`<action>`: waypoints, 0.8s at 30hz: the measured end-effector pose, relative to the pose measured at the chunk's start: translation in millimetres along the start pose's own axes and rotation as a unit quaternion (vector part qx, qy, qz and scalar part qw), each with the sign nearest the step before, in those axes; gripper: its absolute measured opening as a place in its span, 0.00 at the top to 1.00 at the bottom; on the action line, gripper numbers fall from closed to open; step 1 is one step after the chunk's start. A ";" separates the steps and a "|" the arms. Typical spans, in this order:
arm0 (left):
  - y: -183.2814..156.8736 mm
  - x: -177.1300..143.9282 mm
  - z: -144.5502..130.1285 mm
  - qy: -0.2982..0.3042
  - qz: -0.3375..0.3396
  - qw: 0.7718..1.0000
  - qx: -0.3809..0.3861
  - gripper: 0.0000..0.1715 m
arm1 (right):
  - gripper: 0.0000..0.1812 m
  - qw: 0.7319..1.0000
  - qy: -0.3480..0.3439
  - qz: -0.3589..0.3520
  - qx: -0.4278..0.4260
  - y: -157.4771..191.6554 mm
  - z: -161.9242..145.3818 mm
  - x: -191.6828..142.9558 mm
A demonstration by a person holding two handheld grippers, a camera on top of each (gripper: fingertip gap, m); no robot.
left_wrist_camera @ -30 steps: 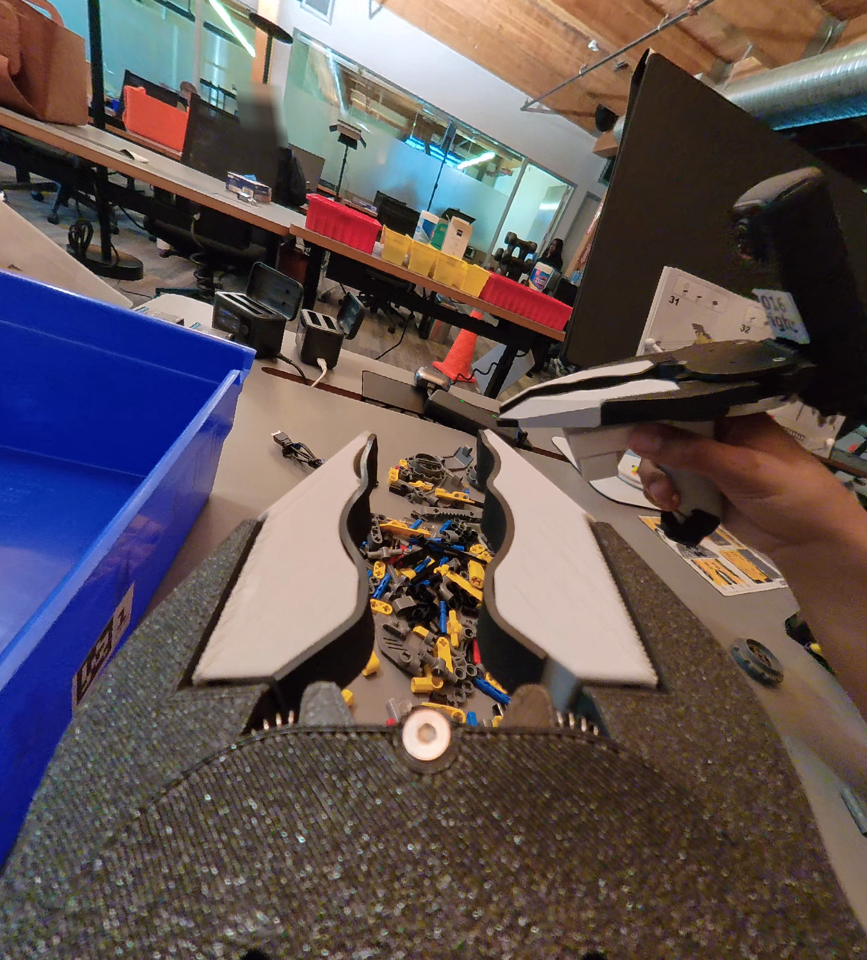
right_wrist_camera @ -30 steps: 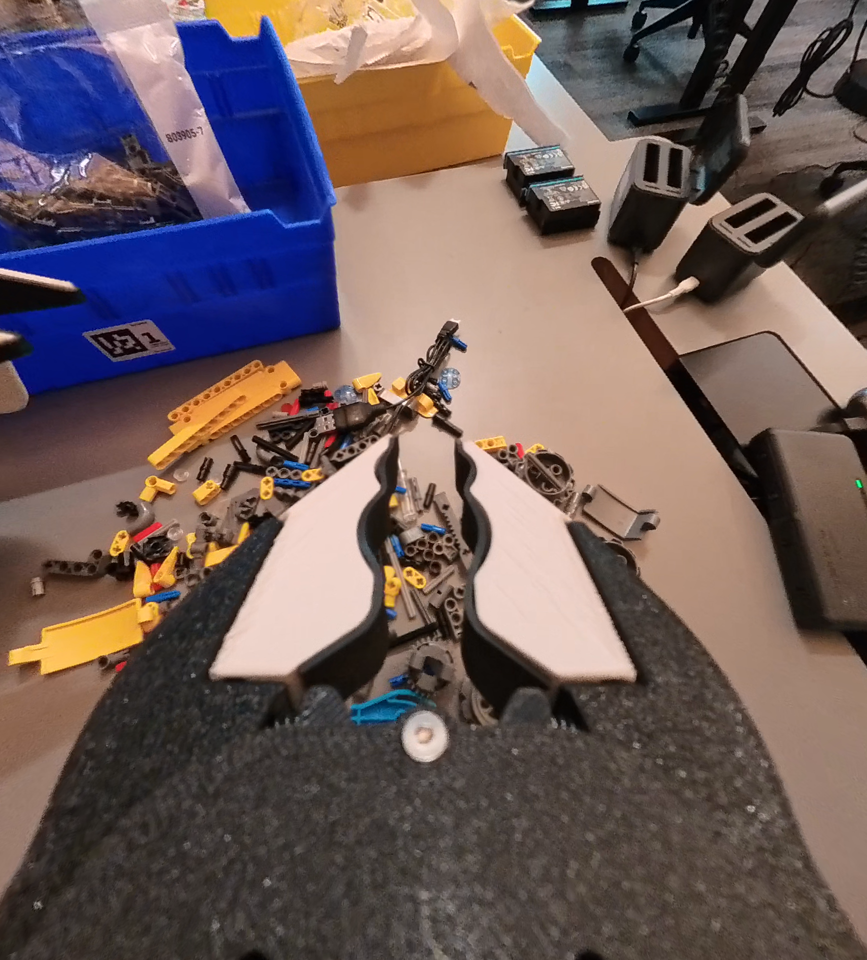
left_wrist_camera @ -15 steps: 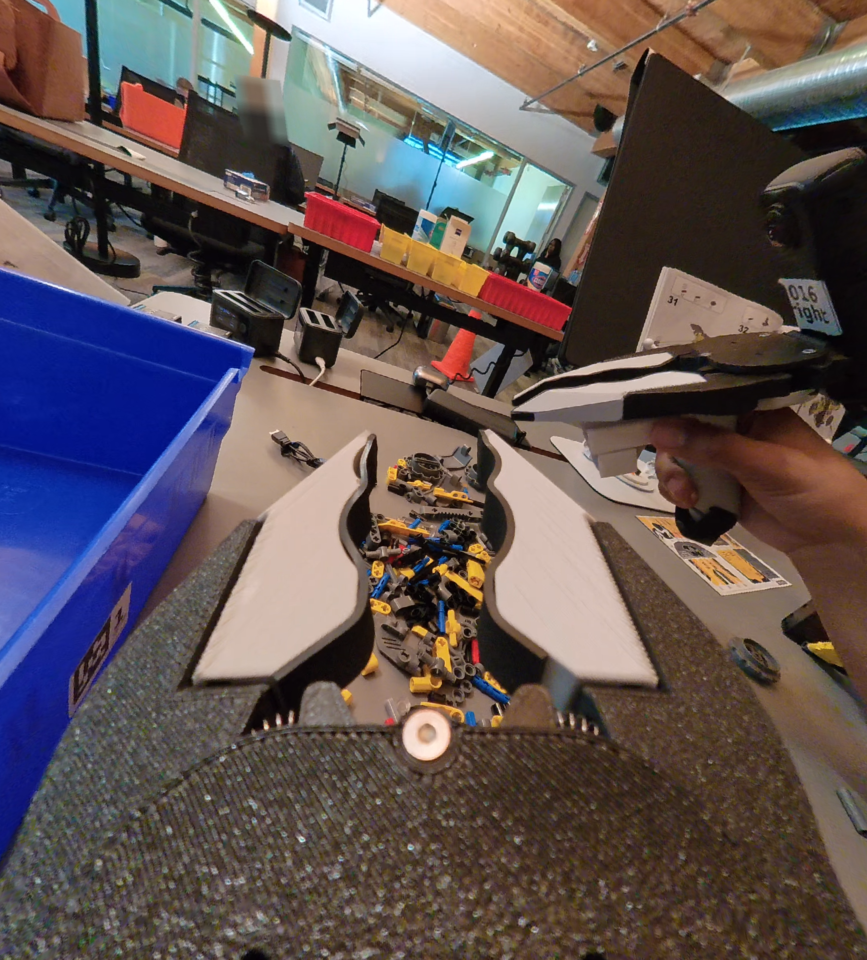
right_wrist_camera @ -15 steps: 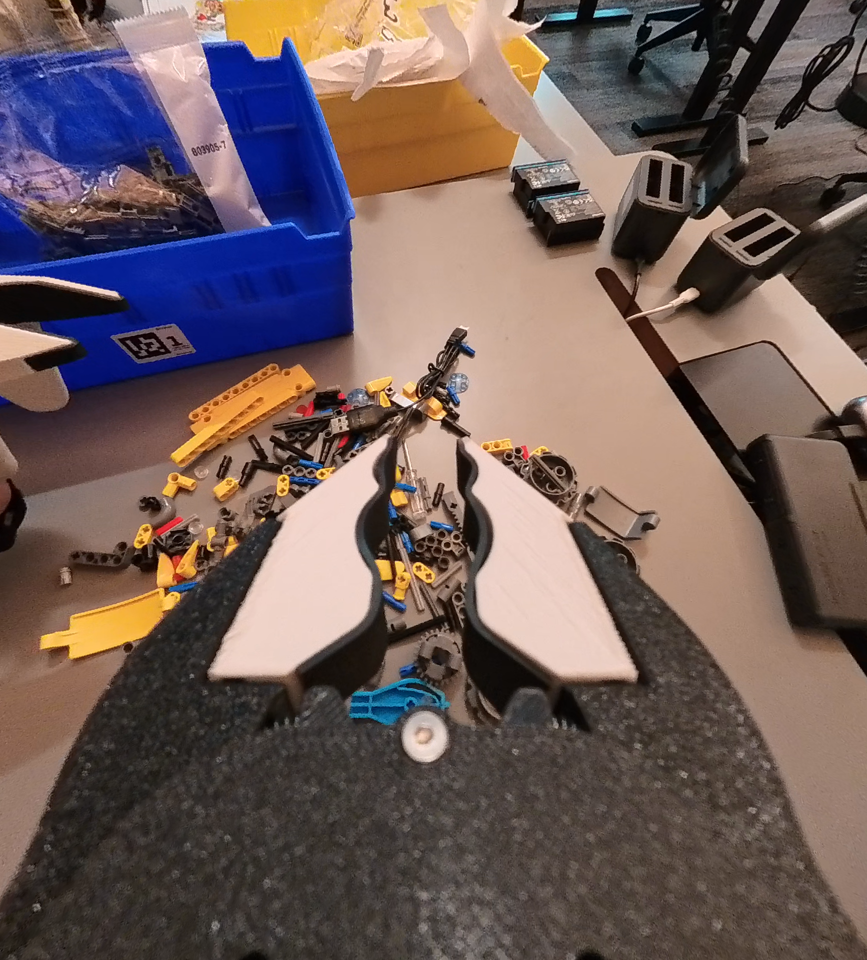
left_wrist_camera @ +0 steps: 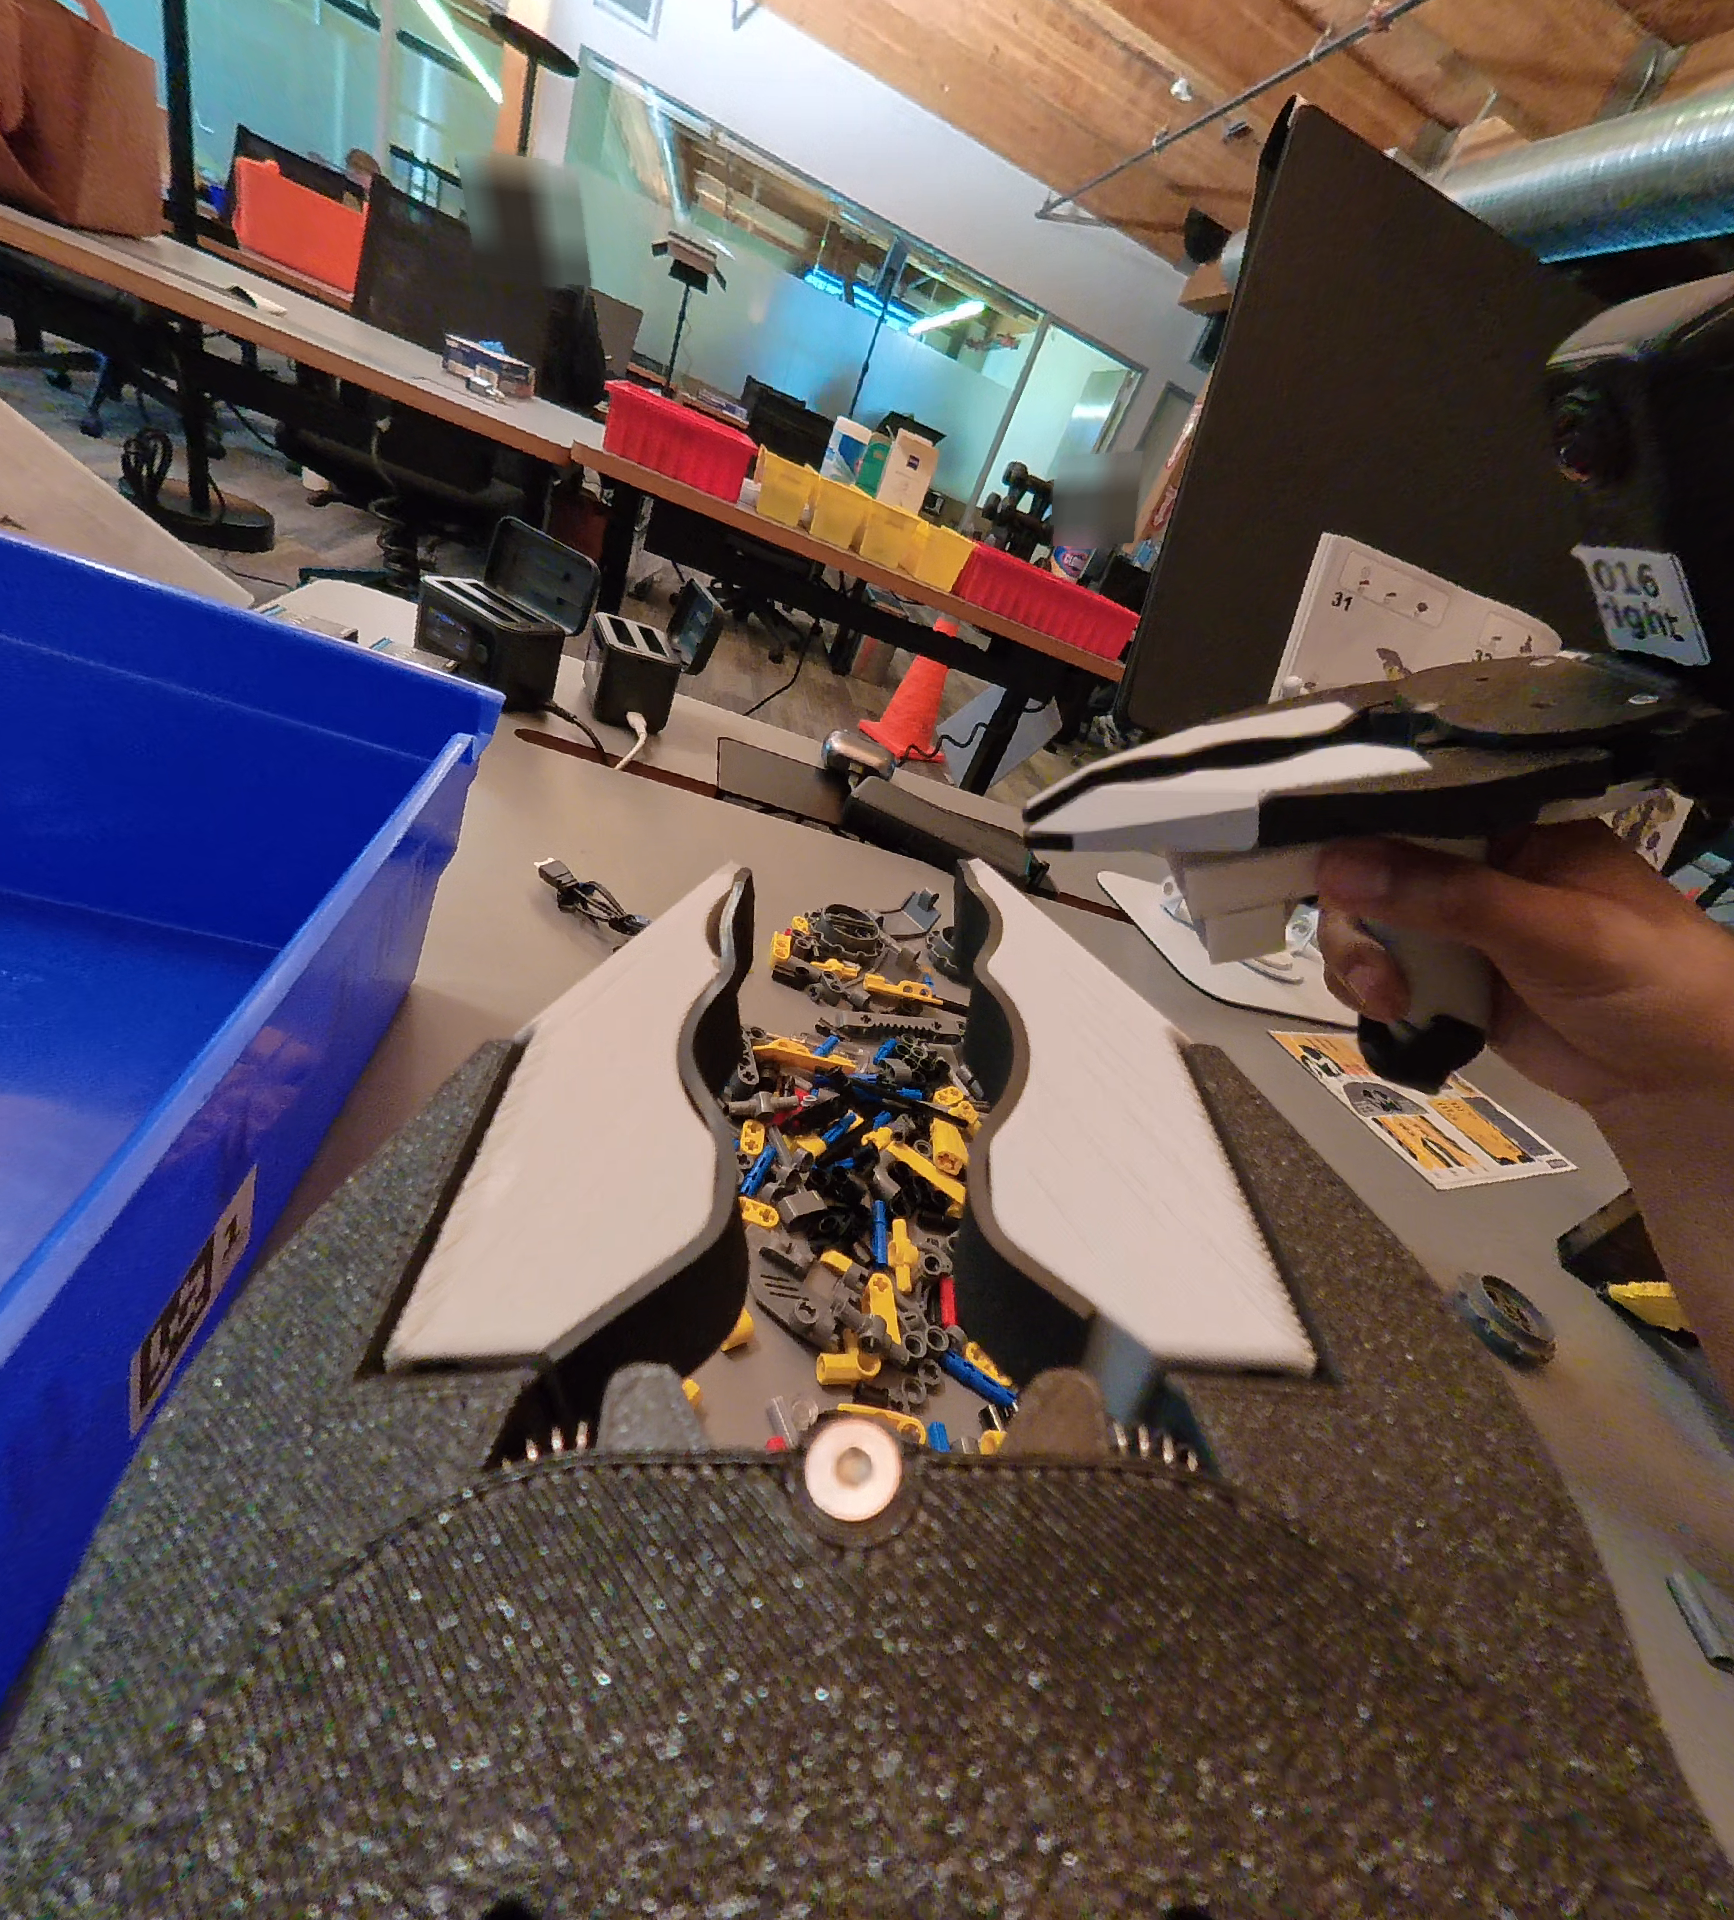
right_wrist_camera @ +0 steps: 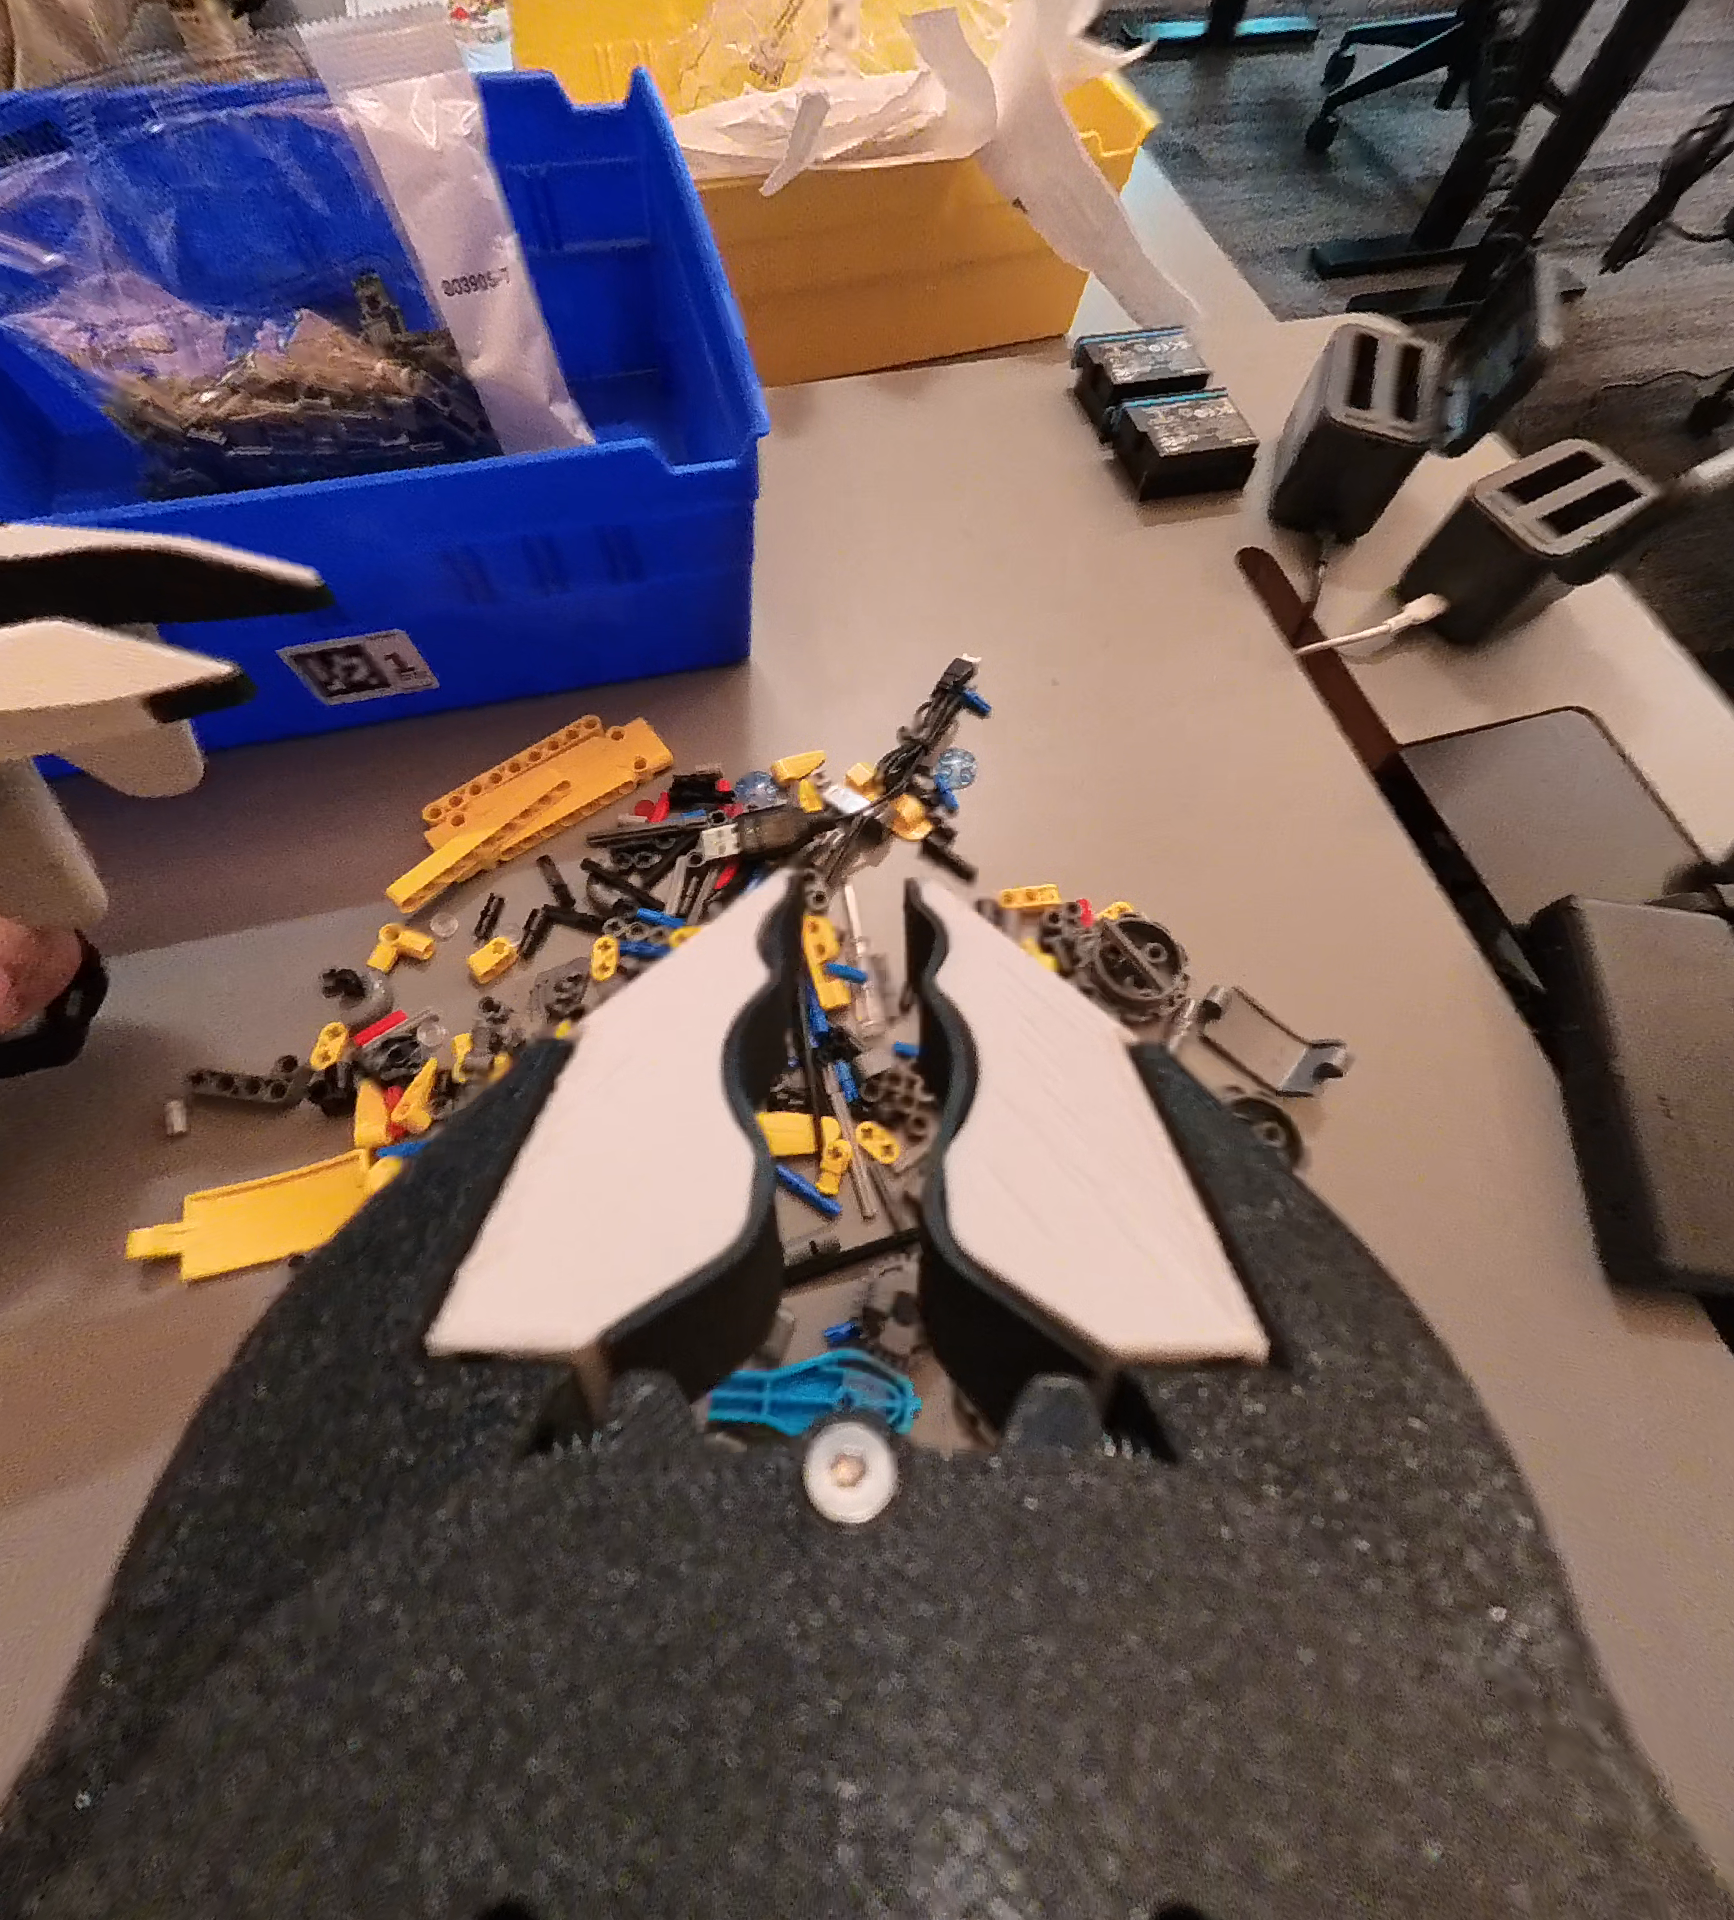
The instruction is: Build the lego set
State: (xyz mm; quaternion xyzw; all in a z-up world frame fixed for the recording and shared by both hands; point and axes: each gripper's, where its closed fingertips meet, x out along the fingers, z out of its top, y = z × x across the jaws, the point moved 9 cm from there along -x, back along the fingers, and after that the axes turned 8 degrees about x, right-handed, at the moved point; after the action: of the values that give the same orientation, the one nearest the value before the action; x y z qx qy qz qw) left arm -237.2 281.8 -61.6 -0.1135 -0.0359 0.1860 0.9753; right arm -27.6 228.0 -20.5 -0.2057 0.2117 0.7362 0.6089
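Hovering over brick pile (right_wrist_camera: 738, 935): left gripper (left_wrist_camera: 847, 894), right gripper (right_wrist_camera: 847, 904), jaws parted, empty.

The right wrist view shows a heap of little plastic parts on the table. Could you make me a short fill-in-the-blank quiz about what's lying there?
1. The pile of small parts lies on a grey ____.
2. The bin nearest the pile is ____ in colour.
3. Behind it stands a ____ bin with white paper in it.
4. The right gripper hovers over the pile with its jaws ____.

Missing words: table; blue; yellow; open
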 end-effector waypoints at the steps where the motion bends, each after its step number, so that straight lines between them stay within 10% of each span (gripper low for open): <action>1: -0.1 0.1 -0.1 0.000 0.000 1.000 0.000 0.80 | 0.93 1.000 0.017 0.023 -0.004 3.2 -2.9 1.7; 11: -0.2 0.3 0.0 0.000 -0.001 1.000 -0.001 0.80 | 0.93 0.951 0.251 0.148 -0.101 51.1 -58.0 43.0; 24: 0.1 0.1 0.3 -0.002 -0.005 1.000 -0.006 0.80 | 0.91 0.941 0.302 0.133 -0.075 50.4 -70.2 52.5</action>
State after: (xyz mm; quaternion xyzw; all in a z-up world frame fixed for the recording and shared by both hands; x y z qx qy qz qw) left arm -237.2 282.0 -61.3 -0.1189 -0.0397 0.1809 0.9755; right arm -83.2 222.5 -104.9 -0.4333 0.3553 0.7275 0.3960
